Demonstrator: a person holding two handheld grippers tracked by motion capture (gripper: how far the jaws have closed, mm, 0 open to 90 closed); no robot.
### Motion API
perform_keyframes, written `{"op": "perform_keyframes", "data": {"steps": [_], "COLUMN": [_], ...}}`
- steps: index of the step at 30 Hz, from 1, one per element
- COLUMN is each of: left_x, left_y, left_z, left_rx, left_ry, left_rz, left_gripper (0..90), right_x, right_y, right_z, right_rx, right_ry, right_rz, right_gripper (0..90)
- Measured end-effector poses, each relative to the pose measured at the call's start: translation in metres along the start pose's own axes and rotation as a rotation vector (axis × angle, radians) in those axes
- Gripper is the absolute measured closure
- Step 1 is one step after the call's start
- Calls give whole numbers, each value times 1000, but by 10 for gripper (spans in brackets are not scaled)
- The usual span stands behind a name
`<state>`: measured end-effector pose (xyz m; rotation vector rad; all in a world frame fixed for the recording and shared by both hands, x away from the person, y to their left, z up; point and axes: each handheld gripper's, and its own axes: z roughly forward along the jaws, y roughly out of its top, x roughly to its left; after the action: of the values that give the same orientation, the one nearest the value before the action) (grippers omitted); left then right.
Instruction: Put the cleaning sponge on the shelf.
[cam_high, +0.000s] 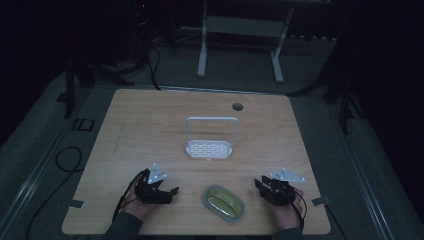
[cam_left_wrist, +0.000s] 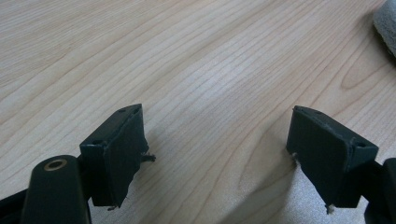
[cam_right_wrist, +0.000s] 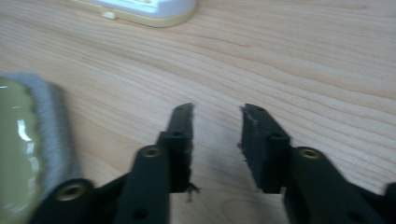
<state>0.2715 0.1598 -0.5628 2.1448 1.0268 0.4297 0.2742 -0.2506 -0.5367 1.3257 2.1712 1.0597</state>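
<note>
The oval green dish (cam_high: 224, 201) lies near the table's (cam_high: 150, 125) front edge, between the left gripper (cam_high: 167, 192) and right gripper (cam_high: 261, 184). Both claws are spread and empty. A good grasp probably takes one jaw over the rim, squarely. One dish, one white rack (cam_high: 210, 145), two grippers.

Wooden table (cam_high: 150, 125), light grain, w/ round cable hole (cam_high: 237, 107) at far edge. On it: white rack (cam_high: 210, 148) w/ upright handle, centre; oval green dish (cam_high: 224, 201) nearer the person than rack, near front edge.
</note>
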Motion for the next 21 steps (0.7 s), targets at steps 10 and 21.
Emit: {"op": "perform_keyframes", "data": {"steps": [10,21], "left_x": [0,0], "left_y": [0,0], "left_z": [0,0], "left_rx": [0,1], "left_ry": [0,0], "left_rz": [2,2], "left_gripper": [197,197], "right_x": [13,47], "right_y": [5,13], "right_z": [-15,-34], "right_rx": [-29,-76], "right_ry": [51,136], "right_rz": [-29,-102], "right_gripper": [896,900]}}
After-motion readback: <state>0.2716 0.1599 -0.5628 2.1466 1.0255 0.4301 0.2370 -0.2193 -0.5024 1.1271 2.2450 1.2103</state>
